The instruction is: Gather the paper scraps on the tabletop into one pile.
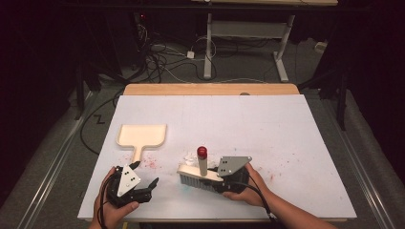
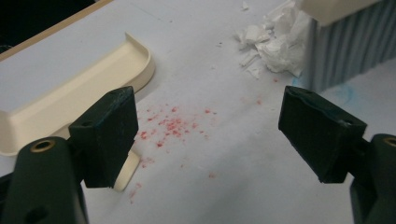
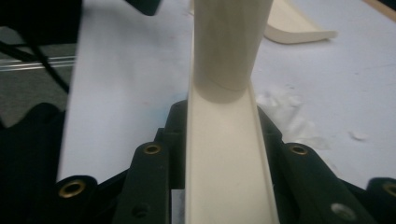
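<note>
White-covered worktop [image 1: 286,124] with a bare wooden strip along its far edge, standing on a grey floor strewn with cables. Taken as landmark, a cream plastic dustpan [image 1: 142,135] lying flat on the near-left part of the worktop, open mouth toward the far edge, short handle pointing toward the person. Right of the dustpan and nearer the person, a cream hand brush with grey bristles [image 1: 198,177], bristles down on the worktop, its round cream handle with a red cap [image 1: 202,152] rising upright from the back. Just right of the brush, the right gripper [image 1: 224,179] in the person's right hand, grey three-cornered plate on top, jaws closed on the brush's cream back; in the right gripper view the back [image 3: 224,163] runs straight up between the two jaws, with the handle standing beyond. Directly below the dustpan's handle, near the worktop's front edge, the left gripper [image 1: 143,183] held in the left hand, jaws spread wide with nothing between them; in the left gripper view [image 2: 210,135] bare worktop lies between them. Between dustpan and brush, crumpled white paper scraps [image 2: 273,39] touching the bristles. Just beside the dustpan's handle, a scatter of fine red crumbs [image 2: 173,126].
</note>
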